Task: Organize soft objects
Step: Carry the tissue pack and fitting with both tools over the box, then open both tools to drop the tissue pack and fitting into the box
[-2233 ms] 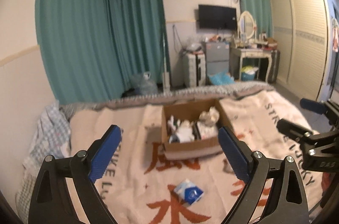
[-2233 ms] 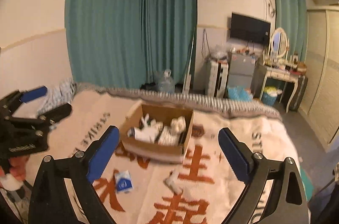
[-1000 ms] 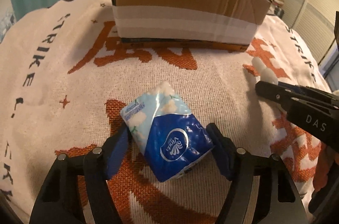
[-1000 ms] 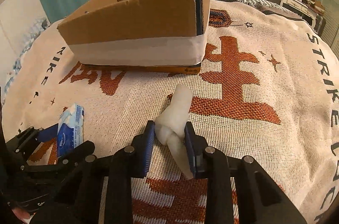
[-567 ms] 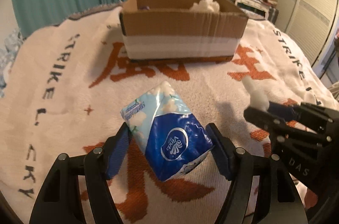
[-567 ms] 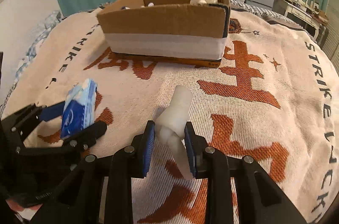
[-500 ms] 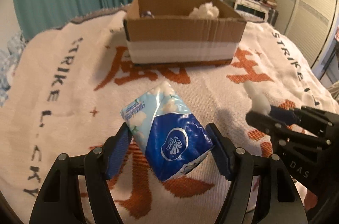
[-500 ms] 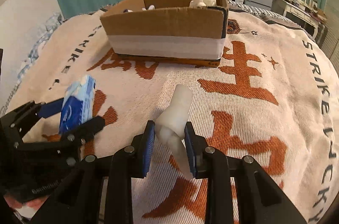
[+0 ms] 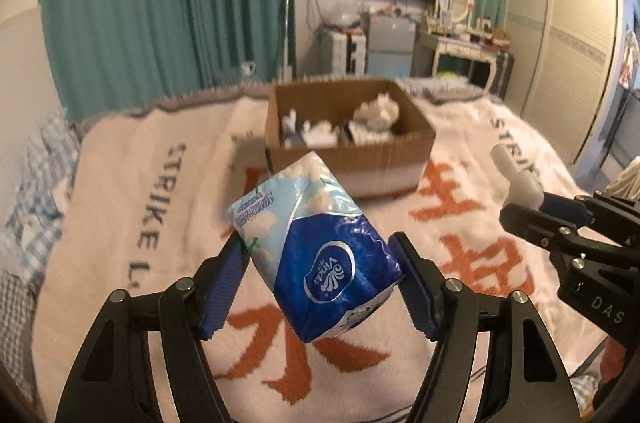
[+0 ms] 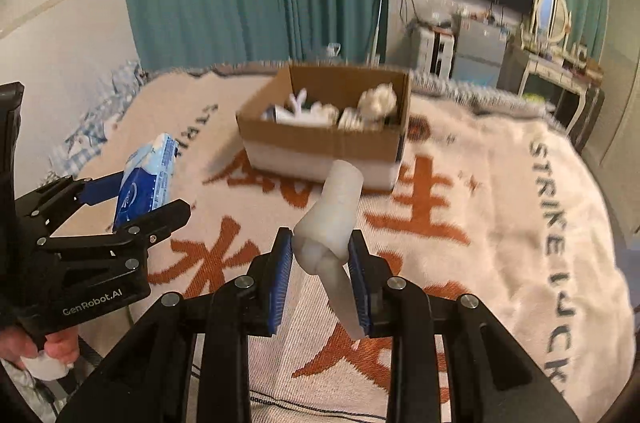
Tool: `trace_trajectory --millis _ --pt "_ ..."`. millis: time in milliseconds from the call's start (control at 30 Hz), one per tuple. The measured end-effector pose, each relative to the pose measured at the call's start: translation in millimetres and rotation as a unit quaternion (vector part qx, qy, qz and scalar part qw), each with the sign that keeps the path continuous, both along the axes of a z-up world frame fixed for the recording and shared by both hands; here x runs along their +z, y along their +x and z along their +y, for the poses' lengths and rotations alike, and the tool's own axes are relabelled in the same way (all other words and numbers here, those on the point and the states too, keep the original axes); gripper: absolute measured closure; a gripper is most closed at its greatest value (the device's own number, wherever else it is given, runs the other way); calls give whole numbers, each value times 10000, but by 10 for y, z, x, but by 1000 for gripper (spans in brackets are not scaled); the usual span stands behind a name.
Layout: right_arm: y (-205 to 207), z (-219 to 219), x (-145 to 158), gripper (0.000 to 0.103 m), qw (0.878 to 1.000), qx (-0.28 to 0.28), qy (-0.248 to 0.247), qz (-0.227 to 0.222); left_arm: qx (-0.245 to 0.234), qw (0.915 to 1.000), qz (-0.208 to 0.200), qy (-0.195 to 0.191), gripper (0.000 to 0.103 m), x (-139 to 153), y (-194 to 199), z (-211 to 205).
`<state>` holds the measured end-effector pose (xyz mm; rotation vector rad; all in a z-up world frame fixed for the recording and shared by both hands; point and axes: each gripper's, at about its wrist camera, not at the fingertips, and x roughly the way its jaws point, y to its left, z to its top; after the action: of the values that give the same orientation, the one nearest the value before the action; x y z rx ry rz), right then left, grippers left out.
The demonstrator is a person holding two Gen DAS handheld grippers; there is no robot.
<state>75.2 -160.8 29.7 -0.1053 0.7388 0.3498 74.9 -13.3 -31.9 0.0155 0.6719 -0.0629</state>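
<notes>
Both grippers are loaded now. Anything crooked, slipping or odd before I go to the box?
Mostly fine. The tissue pack sits skewed in the left gripper, clamped near one end. The white soft piece is tilted in the right gripper, its top leaning right. The cardboard box stands upright on the blanket.

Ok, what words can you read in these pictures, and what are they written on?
"Vinda": blue tissue pack in the left gripper.
Small print on its pale end: too small to read.
"STRIKE L": blanket, rest hidden.
"DAS": right gripper.
"GenRobot.AI": left gripper's body.
Orange characters on blanket: only partly visible.
</notes>
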Motion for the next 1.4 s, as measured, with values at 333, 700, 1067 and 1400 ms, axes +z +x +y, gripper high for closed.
trace_trajectory --millis 333,700,1067,1400 --pt "299 -36 703 75 9983 -11 134 -565 -103 9974 -694 164 33 591 293 -3" --pt "1103 123 976 75 9962 151 100 -857 -114 9951 -937 284 33 682 1046 -12" --pt "2259 215 420 75 9983 95 275 -511 -78 9981 -487 374 33 88 2109 -100" --pt "3022 207 -263 74 9996 12 286 0 -96 9990 1 442 33 -359 2622 -174"
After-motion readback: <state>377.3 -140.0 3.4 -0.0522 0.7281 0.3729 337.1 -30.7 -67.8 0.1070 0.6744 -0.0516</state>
